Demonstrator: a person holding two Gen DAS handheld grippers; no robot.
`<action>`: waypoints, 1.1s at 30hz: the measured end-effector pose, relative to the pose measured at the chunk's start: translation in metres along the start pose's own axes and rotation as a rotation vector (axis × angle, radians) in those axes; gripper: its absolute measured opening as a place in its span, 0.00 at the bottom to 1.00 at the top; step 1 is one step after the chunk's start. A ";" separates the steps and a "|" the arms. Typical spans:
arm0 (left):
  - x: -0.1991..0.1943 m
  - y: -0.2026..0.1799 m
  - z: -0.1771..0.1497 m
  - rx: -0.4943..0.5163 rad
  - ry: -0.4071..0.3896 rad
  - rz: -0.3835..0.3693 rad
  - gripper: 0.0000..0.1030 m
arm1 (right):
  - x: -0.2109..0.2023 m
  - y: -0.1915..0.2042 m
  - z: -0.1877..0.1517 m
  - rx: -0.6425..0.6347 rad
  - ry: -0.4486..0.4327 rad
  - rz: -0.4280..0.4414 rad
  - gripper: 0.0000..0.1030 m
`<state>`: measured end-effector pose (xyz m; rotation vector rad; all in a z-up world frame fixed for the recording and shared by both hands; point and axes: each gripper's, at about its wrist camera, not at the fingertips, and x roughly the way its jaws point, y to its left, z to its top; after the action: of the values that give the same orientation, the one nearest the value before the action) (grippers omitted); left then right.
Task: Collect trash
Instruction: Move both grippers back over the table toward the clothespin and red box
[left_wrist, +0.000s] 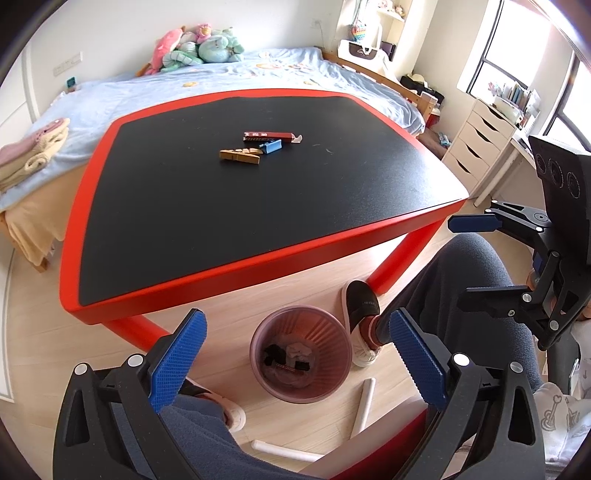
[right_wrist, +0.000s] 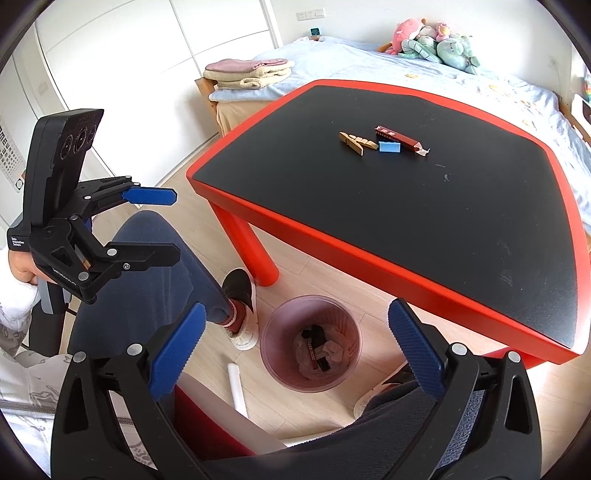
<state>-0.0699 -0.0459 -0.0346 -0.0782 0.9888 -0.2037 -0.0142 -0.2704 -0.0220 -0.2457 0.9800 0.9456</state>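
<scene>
A pink bin (left_wrist: 300, 353) stands on the floor by the red-edged black table (left_wrist: 258, 177); it holds wrappers and crumpled paper, and also shows in the right wrist view (right_wrist: 310, 345). On the table lie a dark red wrapper (left_wrist: 271, 135), a blue piece (left_wrist: 271, 146) and a tan wrapper (left_wrist: 239, 156); the right wrist view shows the red wrapper (right_wrist: 399, 139), the blue piece (right_wrist: 389, 147) and the tan wrapper (right_wrist: 355, 143). My left gripper (left_wrist: 297, 365) is open and empty above the bin. My right gripper (right_wrist: 295, 354) is open and empty above the bin too.
The person's legs and slippers (left_wrist: 364, 306) are on both sides of the bin. White tubes (left_wrist: 364, 406) lie on the wooden floor. A bed (left_wrist: 229, 81) stands behind the table, a white drawer unit (left_wrist: 476, 144) to the right.
</scene>
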 end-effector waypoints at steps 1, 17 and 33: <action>0.000 0.000 0.000 0.000 0.000 0.001 0.93 | -0.001 0.000 0.000 0.001 0.000 0.000 0.95; -0.005 0.007 0.036 0.038 -0.029 0.004 0.93 | -0.015 -0.017 0.028 -0.013 -0.035 -0.044 0.95; 0.011 0.037 0.108 0.130 -0.047 -0.013 0.93 | -0.008 -0.063 0.098 -0.069 -0.057 -0.101 0.95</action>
<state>0.0309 -0.0150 0.0097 0.0297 0.9259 -0.2762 0.0917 -0.2565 0.0256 -0.3215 0.8755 0.8898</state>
